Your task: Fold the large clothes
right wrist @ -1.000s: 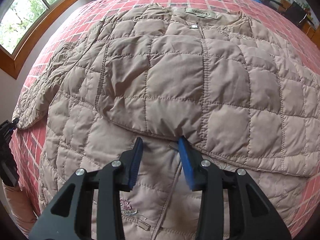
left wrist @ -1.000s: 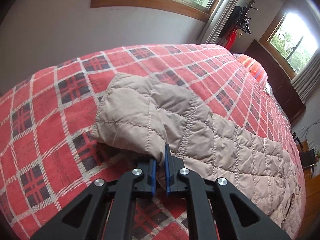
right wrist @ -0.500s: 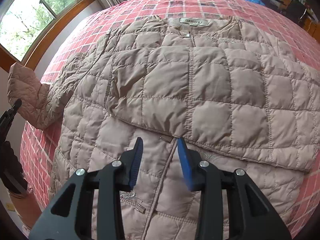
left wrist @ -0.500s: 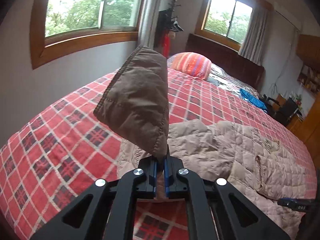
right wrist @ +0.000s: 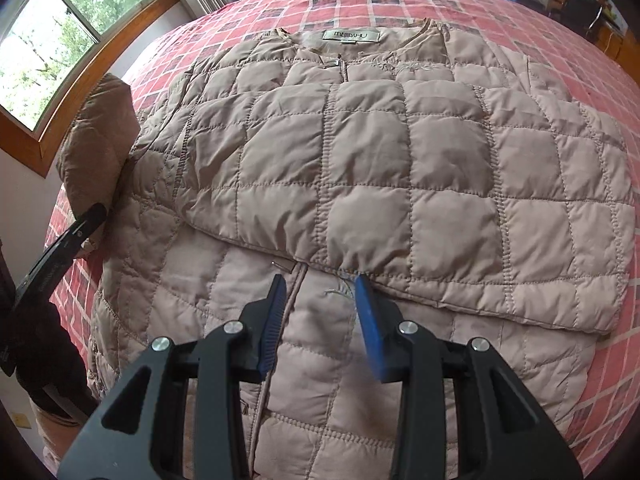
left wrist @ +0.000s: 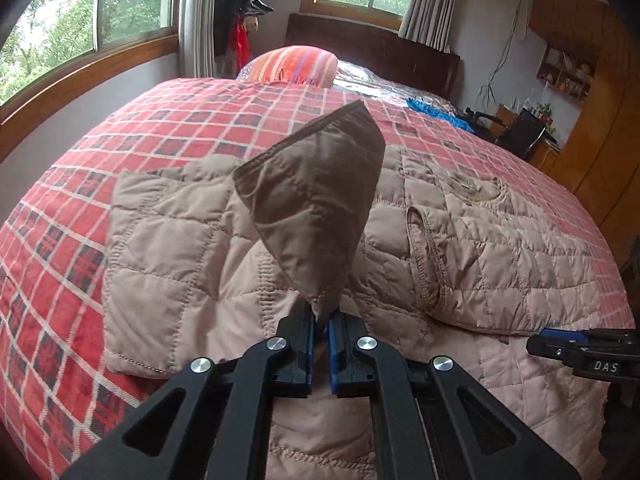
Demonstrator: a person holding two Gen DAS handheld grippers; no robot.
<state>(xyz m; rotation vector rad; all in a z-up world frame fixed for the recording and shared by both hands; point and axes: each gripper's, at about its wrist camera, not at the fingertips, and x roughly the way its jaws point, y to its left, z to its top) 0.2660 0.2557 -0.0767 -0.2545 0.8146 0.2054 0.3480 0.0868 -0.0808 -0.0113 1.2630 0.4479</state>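
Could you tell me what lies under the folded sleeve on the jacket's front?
The folded sleeve covers the jacket chest and upper zipper; only the lower zipper shows.

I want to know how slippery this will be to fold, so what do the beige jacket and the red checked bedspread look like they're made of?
Jacket: apparently a thin synthetic shell, nylon or polyester, padded; stitched squares puff up with a faint sheen. Bedspread: seemingly matte woven cotton or a blend, with the plaid lying flat and unshiny.

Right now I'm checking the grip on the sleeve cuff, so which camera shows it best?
The left wrist view: the sleeve cuff stands lifted, pinched in the shut left gripper above the jacket. The right wrist view shows it only at the left edge, seen from the side.
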